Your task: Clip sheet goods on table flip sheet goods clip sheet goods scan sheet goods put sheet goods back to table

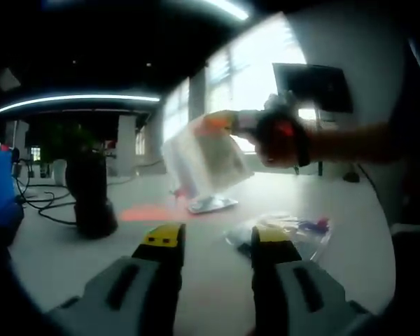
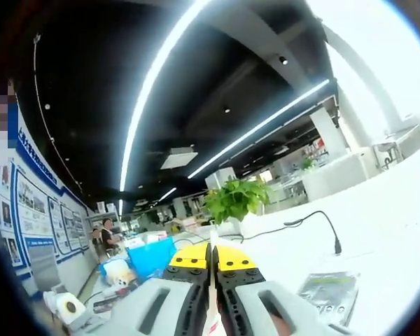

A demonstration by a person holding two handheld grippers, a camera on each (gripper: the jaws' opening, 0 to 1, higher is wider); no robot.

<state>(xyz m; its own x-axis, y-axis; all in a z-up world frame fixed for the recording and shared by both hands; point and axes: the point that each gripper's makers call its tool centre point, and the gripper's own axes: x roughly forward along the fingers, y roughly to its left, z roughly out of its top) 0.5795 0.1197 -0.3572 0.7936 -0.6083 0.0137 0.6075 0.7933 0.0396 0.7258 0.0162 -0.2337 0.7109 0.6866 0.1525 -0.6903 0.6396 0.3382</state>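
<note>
Glossy clear plastic sheet goods (image 1: 206, 157), smooth matt white table (image 1: 217, 280), shiny foil packet (image 1: 211, 204)

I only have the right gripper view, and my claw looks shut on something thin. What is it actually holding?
Observer: In the left gripper view, the right claw holds a pale sheet packet up in the air above the table.
Operator: And my other hand?
Observer: The left claw is open and empty, low over the table.
Operator: Anything lit on the table?
Observer: A red glow lies on it, beside a dark upright device.
</note>
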